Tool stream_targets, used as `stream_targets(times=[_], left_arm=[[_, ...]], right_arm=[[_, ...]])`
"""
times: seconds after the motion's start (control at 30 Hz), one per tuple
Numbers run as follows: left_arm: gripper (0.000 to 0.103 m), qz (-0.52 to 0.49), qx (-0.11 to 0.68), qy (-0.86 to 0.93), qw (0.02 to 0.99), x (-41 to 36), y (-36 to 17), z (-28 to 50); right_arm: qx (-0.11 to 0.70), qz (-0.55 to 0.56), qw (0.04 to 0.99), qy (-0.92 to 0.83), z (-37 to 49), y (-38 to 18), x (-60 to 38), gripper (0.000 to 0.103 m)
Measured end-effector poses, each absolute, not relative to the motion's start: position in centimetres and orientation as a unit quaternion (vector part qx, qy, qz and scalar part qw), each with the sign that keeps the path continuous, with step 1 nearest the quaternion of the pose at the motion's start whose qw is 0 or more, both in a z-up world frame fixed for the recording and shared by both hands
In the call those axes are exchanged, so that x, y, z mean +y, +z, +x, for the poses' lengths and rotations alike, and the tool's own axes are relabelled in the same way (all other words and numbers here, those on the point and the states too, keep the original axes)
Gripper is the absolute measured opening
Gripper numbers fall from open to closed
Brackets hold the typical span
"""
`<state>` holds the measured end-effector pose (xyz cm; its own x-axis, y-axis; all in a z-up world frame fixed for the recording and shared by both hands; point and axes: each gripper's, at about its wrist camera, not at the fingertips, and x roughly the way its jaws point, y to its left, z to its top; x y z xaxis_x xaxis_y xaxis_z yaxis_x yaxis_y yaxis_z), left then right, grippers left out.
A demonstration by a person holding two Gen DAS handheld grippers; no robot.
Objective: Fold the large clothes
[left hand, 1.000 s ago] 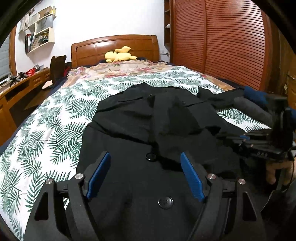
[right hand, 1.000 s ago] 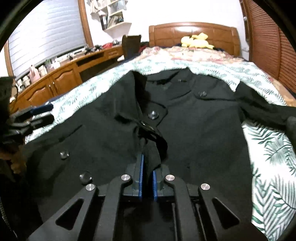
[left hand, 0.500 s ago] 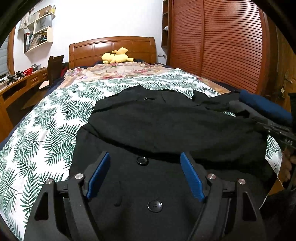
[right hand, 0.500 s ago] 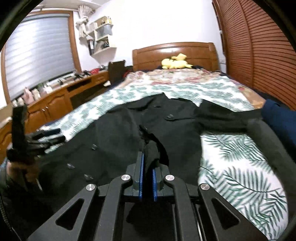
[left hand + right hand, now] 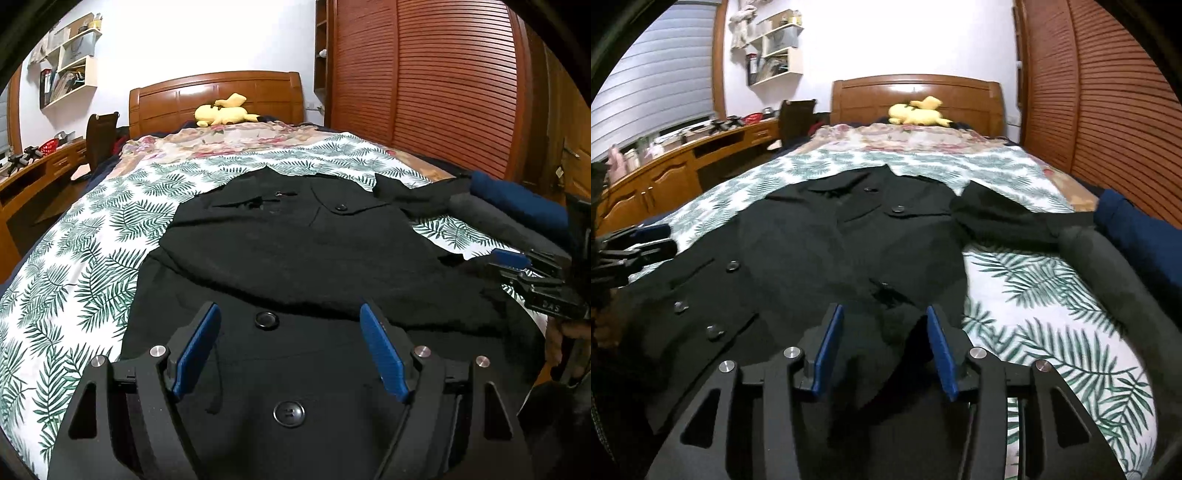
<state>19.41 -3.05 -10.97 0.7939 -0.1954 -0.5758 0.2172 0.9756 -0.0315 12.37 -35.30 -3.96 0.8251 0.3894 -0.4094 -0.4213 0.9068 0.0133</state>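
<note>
A large black coat (image 5: pixel 295 251) with round buttons lies spread on the leaf-print bedsheet (image 5: pixel 85 266). One front panel lies flat across its body. A sleeve (image 5: pixel 1004 218) stretches to the right. My left gripper (image 5: pixel 288 310) hovers open over the coat's lower front, nothing between its blue pads. My right gripper (image 5: pixel 883 310) is at the coat's right edge. Its jaws are opening, and the black cloth lies loose between the pads without being pressed. Each gripper shows in the other's view: the right gripper (image 5: pixel 517 266) at the right edge, the left gripper (image 5: pixel 646 240) at the left edge.
A yellow plush toy (image 5: pixel 221 114) rests by the wooden headboard (image 5: pixel 218 92). Slatted wardrobe doors (image 5: pixel 443 92) stand along the right side. A wooden desk (image 5: pixel 665 170) runs along the left. A dark blue garment (image 5: pixel 517 199) and a grey one (image 5: pixel 1108 273) lie at the bed's right edge.
My right gripper carried the coat's front edge to the right, then let it go as its jaws parted. The panel now lies flat. The left gripper stayed open in place.
</note>
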Motion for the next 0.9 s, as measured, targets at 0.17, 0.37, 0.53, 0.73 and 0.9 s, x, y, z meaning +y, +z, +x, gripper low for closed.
stream_targets(times=[0.17,0.37,0.53,0.73,0.9], left_arm=[[0.079,0.023,0.304,-0.113,0.946,-3.5,-11.1,19.4],[0.079,0.02,0.308,-0.113,0.944,-3.6,-11.2,19.5],[0.079,0.018,0.307,-0.111,0.945,-3.5,-10.8,19.7],[0.079,0.028,0.3,-0.104,0.948,-3.2,-10.4,20.7],[0.079,0.026,0.297,-0.11,0.948,-3.4,-10.4,22.0]], right_arm=[[0.218,-0.05,0.943,0.246,12.3,-4.2,-34.4,0.048],[0.272,-0.071,0.938,0.201,15.1,-6.2,-34.1,0.048],[0.277,-0.061,0.939,0.194,15.3,-5.6,-34.7,0.048],[0.274,-0.06,0.94,0.193,15.2,-5.3,-34.5,0.048],[0.266,-0.052,0.943,0.194,15.2,-5.5,-34.9,0.048]])
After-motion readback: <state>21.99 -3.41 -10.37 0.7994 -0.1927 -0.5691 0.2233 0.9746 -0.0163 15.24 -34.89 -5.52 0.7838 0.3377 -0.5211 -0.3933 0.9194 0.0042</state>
